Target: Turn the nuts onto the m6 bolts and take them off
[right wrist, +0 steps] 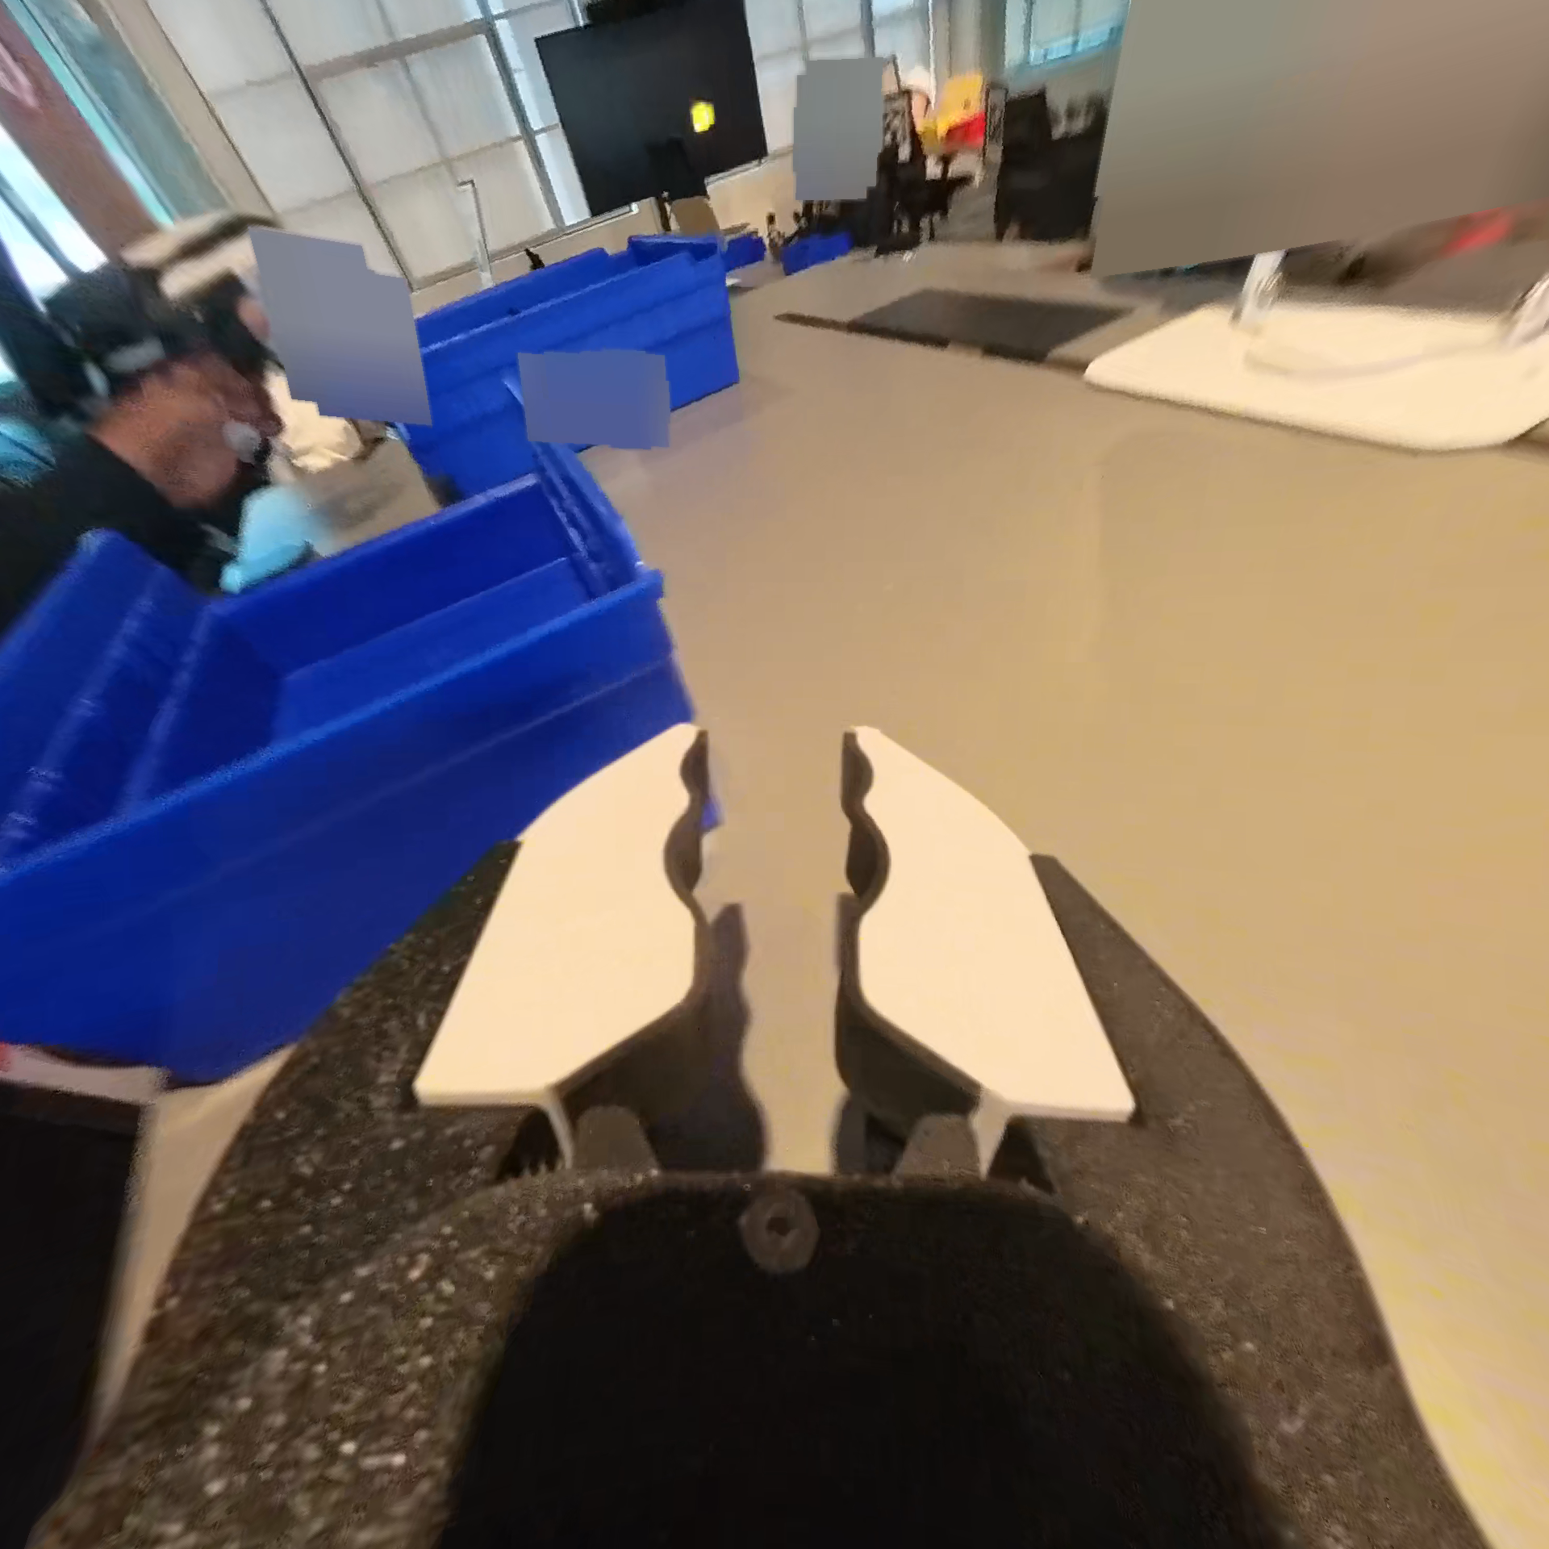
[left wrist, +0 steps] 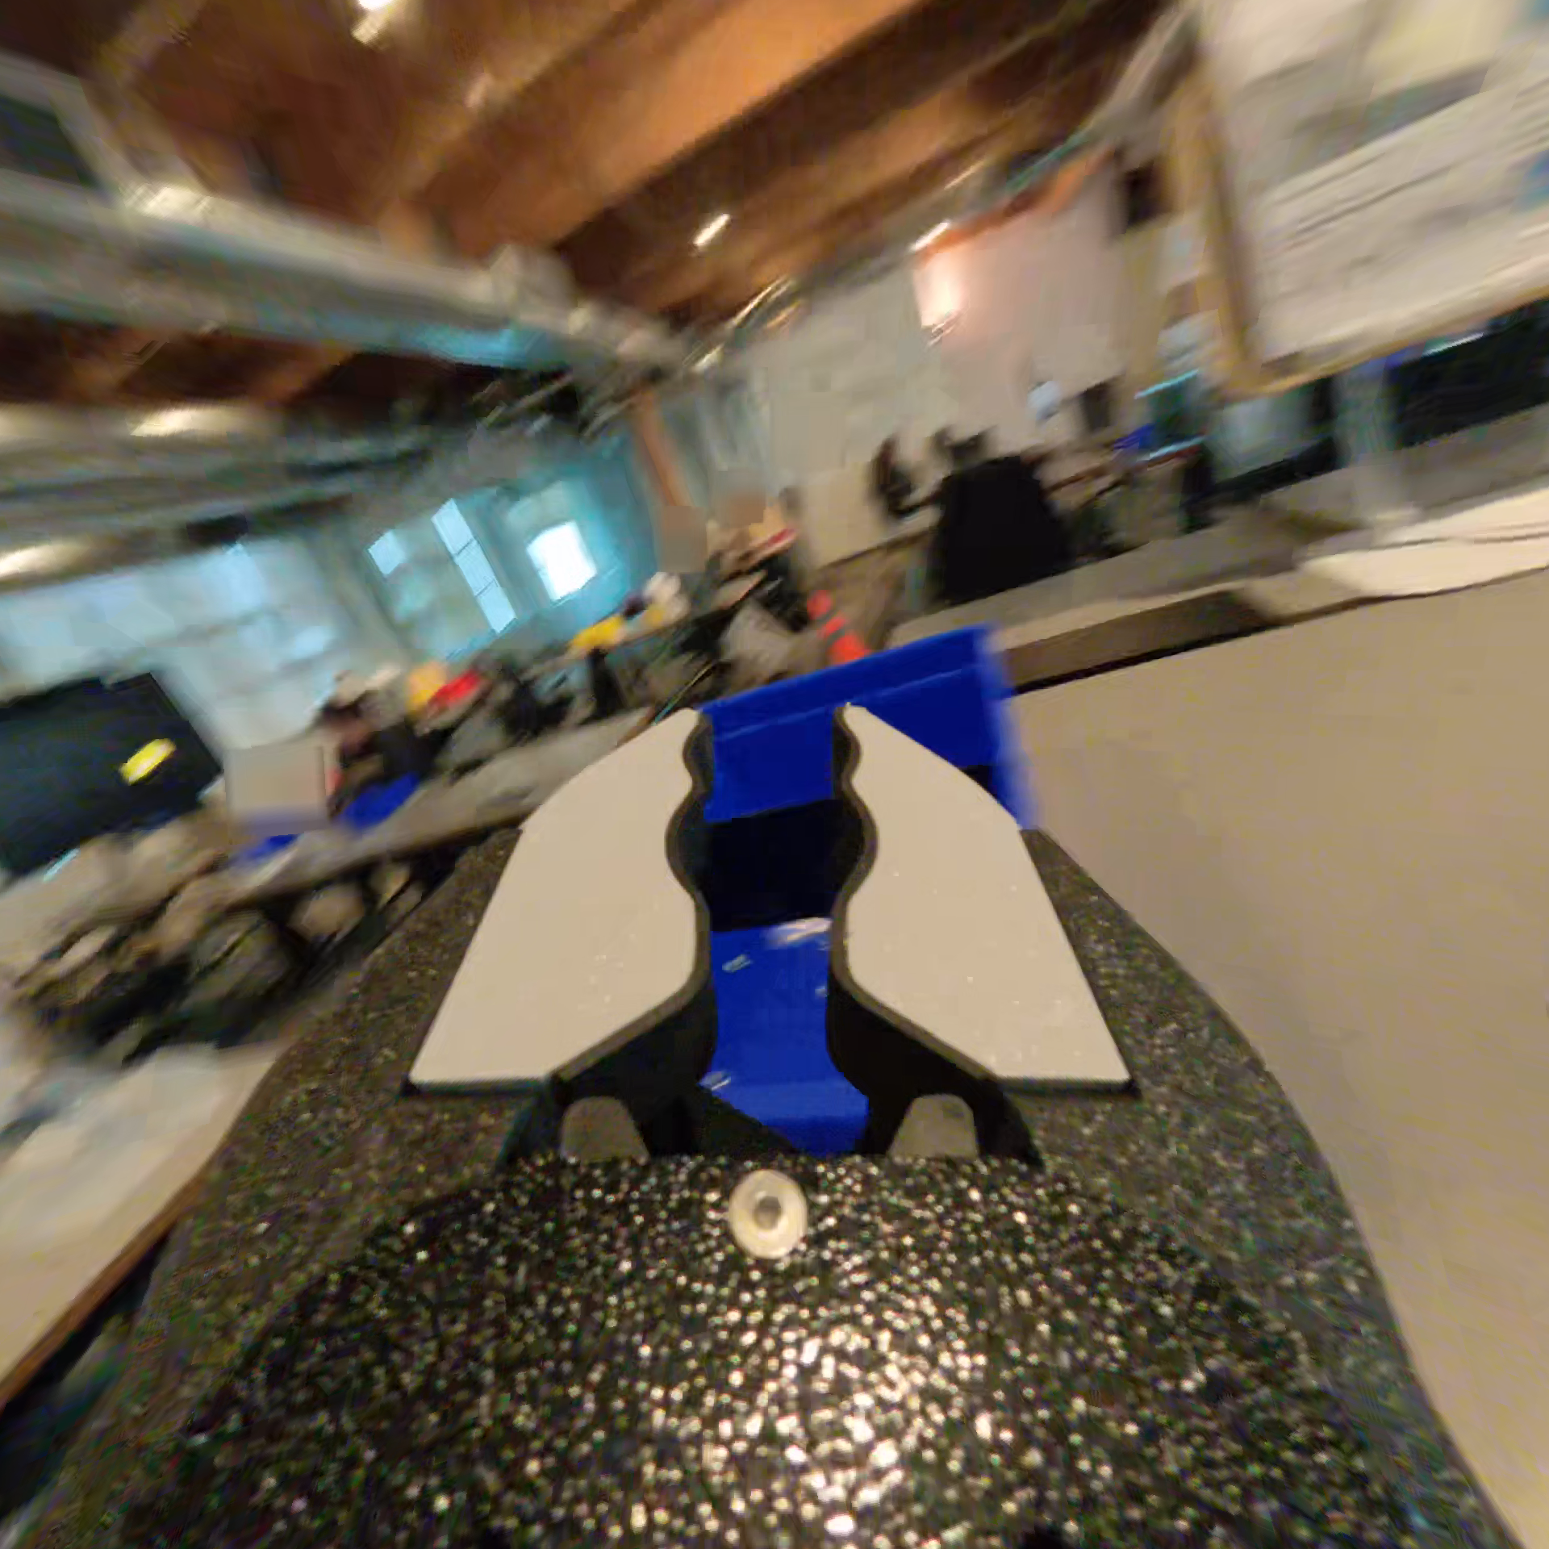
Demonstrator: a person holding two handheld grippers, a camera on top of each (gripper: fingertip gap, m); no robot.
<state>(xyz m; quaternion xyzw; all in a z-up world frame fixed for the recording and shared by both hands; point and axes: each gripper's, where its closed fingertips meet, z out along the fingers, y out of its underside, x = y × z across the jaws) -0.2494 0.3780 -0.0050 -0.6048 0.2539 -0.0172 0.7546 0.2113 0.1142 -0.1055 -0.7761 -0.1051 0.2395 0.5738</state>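
**Blue bin ahead, no nut or bolt in hand yet**

Blue plastic fills the gap between the left gripper's [left wrist: 773, 738] jaws: a bin [left wrist: 922, 712] lies just beyond them, with pale specks on its floor that may be the nuts or bolts, too blurred to tell. Those jaws stand partly open and hold nothing. The right gripper [right wrist: 775, 754] hovers over bare grey table [right wrist: 1090, 670], jaws likewise apart and empty, with a blue bin [right wrist: 251, 880] just to its left. By my reading this is the fetching step; next, one gripper must dip into the bin and pinch a bolt. The left view is smeared, and the bin's contents are hidden by its walls in the right view.
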